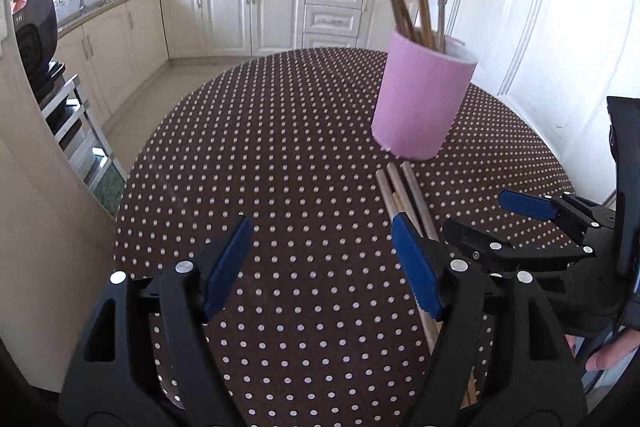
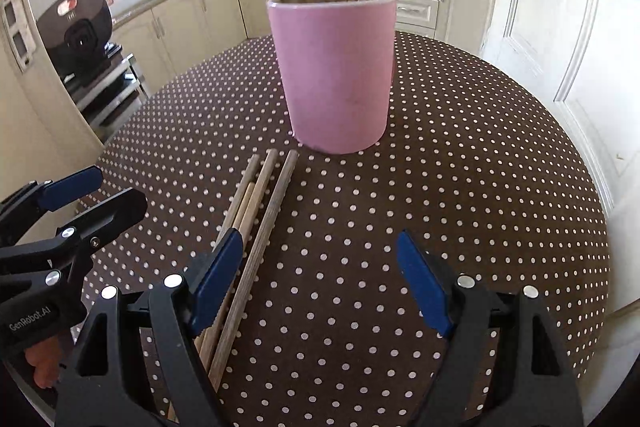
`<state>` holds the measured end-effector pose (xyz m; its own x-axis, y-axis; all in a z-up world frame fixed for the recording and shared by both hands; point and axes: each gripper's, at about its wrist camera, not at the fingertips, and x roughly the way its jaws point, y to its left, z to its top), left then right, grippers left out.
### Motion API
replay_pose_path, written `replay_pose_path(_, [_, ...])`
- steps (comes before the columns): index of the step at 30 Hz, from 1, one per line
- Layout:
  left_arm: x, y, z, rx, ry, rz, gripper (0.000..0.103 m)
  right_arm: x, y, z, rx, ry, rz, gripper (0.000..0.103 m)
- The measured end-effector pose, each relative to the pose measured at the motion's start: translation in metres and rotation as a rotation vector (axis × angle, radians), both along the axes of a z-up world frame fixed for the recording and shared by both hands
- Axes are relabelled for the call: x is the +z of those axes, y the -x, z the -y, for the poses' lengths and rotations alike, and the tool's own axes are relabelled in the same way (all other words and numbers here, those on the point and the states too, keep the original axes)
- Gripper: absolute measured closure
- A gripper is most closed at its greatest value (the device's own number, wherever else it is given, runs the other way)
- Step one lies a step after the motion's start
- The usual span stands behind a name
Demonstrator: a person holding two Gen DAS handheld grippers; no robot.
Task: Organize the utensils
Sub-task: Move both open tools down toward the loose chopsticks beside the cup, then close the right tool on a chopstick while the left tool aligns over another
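The left gripper [image 1: 320,263] hangs over the dotted table [image 1: 280,147] with its jaws spread wide and nothing but tablecloth between them. A bundle of loose chopsticks [image 1: 404,195] lies flat on the table just ahead of its right-hand finger, which covers part of their length. The pink cup [image 1: 420,99] stands upright beyond that finger's tip, further chopsticks sticking up out of it. The right gripper [image 2: 320,279] also has its jaws wide apart and holds nothing. In its view the loose chopsticks run under and just inside its left-hand finger [image 2: 216,283], their far ends stopping near the foot of the pink cup, which stands straight ahead of the open jaws. The left gripper shows just beside that left-hand finger.
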<state>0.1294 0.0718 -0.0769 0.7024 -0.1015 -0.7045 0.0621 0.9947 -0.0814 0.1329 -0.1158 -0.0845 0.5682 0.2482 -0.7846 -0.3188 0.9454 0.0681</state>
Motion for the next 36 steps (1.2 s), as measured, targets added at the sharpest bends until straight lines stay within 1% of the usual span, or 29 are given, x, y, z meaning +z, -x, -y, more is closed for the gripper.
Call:
replay_pose_path(5, [-0.009,0.003,-0.004,0.013,0.008,-0.024,0.030,-0.012,-0.002,-0.008,-0.001,0.041,-0.024,0.028])
replay_pose_path(8, [-0.014,0.005,-0.005,0.020,0.002,-0.033,0.030,-0.014,-0.001,-0.010,0.002,0.048,-0.013,0.028])
replay_pose_path(10, [-0.017,0.006,-0.007,0.025,0.007,-0.041,0.030,-0.015,0.000,-0.013,-0.001,0.058,-0.002,0.031])
replay_pose_path(12, [-0.019,0.007,-0.009,0.036,0.016,-0.049,0.029,-0.016,0.003,-0.019,0.006,0.056,0.002,0.045])
replay_pose_path(13, [-0.020,0.008,-0.009,0.040,0.018,-0.051,0.029,-0.016,0.004,-0.022,0.006,0.067,0.015,0.050])
replay_pose_path(14, [-0.022,0.009,-0.009,0.040,0.023,-0.052,0.029,-0.016,0.004,-0.023,0.012,0.070,0.021,0.057])
replay_pose_path(15, [-0.023,0.010,-0.009,0.039,0.031,-0.056,0.029,-0.016,0.005,-0.025,0.022,0.070,0.024,0.060])
replay_pose_path(19, [-0.027,0.011,-0.008,0.048,0.058,-0.074,0.029,-0.017,0.002,-0.027,0.025,0.078,0.031,0.063])
replay_pose_path(21, [-0.028,0.010,-0.006,0.053,0.068,-0.079,0.029,-0.017,0.000,-0.026,0.015,0.063,0.030,0.080])
replay_pose_path(23, [-0.028,0.010,-0.003,0.048,0.077,-0.083,0.029,-0.016,-0.001,-0.022,0.006,0.052,0.029,0.089])
replay_pose_path(27, [-0.029,0.011,0.000,0.043,0.092,-0.092,0.029,-0.015,0.000,-0.011,0.008,0.013,0.018,0.097])
replay_pose_path(33, [-0.027,0.008,0.011,0.030,0.104,-0.091,0.028,-0.015,0.002,-0.001,0.017,-0.028,0.006,0.097])
replay_pose_path(36, [-0.026,0.004,0.017,0.036,0.084,-0.088,0.028,-0.014,0.004,0.000,0.016,-0.035,0.004,0.097])
